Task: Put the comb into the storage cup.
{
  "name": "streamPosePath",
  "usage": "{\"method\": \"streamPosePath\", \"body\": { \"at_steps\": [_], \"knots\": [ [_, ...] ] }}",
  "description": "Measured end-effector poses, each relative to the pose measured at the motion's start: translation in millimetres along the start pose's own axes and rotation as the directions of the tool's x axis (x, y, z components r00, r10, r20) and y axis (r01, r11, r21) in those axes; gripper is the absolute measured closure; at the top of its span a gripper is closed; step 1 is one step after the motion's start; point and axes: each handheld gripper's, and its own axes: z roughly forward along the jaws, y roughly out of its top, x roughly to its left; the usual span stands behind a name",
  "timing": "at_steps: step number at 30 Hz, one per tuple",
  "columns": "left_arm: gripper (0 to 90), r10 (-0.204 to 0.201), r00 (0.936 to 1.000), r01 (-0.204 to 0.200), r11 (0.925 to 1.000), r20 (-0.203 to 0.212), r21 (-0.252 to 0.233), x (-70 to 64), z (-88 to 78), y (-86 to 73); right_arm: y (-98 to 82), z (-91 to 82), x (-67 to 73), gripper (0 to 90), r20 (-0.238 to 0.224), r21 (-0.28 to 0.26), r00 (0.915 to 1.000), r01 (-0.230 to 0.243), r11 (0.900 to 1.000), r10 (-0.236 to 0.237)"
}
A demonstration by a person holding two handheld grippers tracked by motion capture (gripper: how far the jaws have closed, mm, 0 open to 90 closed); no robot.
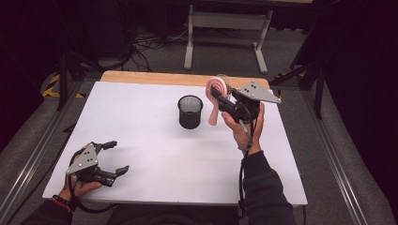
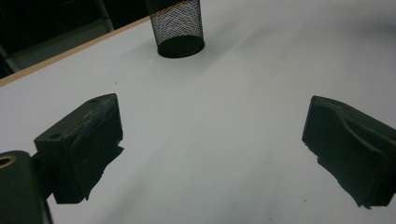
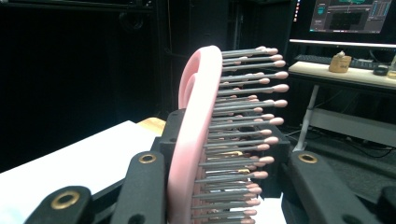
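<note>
Sitting between right fingers (image 3: 144,186): hairbrush (image 3: 198,130)

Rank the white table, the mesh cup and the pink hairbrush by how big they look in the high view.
1. White table, by far the largest.
2. Mesh cup.
3. Pink hairbrush, though the right tongs cover part of it, so cup and brush are close.

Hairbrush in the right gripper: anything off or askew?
Nothing damaged. The pink hairbrush is clamped by its head in the right gripper, bristles sideways, handle hanging down beside the mesh cup, which stands upright. The left gripper sits open with nothing between its jaws.
</note>
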Motion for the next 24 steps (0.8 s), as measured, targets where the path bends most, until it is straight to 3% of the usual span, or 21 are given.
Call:
{"method": "streamPosePath", "body": {
  "at_steps": [13, 16, 24],
  "knots": [
    [6.1, 0.011, 0.9997, -0.011, 0.9999, -0.021, -0.004, -3.6, 0.5, 2.2, 4.1, 19.6, -3.9, 62.9, -0.006, 0.025, 1.0000, 0.004, 1.000, -0.004],
    [6.0, 0.017, 0.9997, -0.017, 0.9998, -0.017, 0.005, -4.1, 0.1, 2.1, 5.3, 22.2, -5.6, 62.9, -0.003, 0.027, 0.9999, -0.014, 1.000, 0.014],
    [6.5, 0.012, 0.9997, -0.011, 0.9998, -0.020, 0.014, -3.5, 1.6, 1.6, 13.1, 30.1, -10.9, 62.9, 0.035, 0.029, 0.9994, 0.000, 1.000, -0.001]
  ]
}}
